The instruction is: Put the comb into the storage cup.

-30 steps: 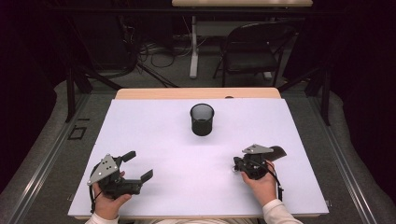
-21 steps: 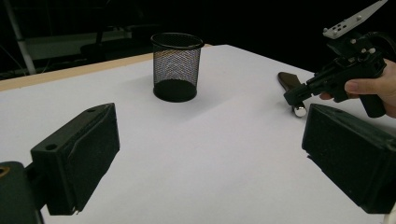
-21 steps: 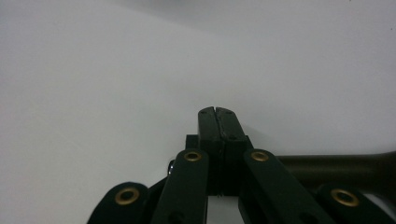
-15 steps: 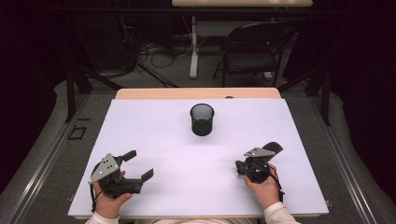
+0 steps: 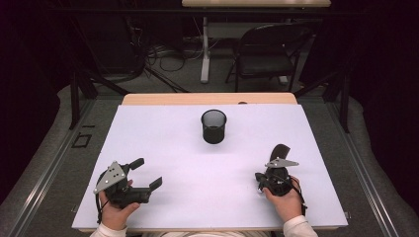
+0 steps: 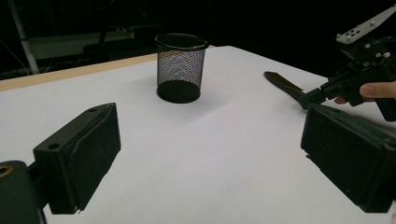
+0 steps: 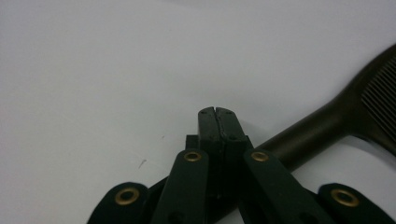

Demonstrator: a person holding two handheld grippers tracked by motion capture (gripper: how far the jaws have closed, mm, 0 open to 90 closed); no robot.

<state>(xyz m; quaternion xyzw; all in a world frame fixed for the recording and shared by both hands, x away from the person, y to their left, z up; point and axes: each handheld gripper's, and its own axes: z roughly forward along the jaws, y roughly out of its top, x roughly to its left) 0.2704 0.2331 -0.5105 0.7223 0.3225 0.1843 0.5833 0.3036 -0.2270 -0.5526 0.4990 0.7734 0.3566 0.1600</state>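
The dark spatula [image 5: 280, 151] lies flat on the white table sheet [image 5: 197, 148], in front of and to the right of the black mesh cup [image 5: 213, 126], well apart from it. Its ridged blade end points away from the person; its handle runs back under the right gripper [image 7: 218, 111]. In the right gripper view, the two jaws are pressed together with no gap at their tips, and the handle passes beneath and behind them. Whether the jaws actually clamp the handle cannot be told, because the gripper body covers the contact point. In the left gripper view, the spatula [image 6: 285, 87] meets the nose of the right gripper [image 6: 310, 98], to the right of the mesh cup [image 6: 180, 67].

The left gripper [image 5: 147, 173] is held low over the sheet, in front of and to the left of the mesh cup, well apart from it. Its jaws stand wide apart and hold nothing.

The mesh cup stands upright on the sheet, toward the far edge of the table.
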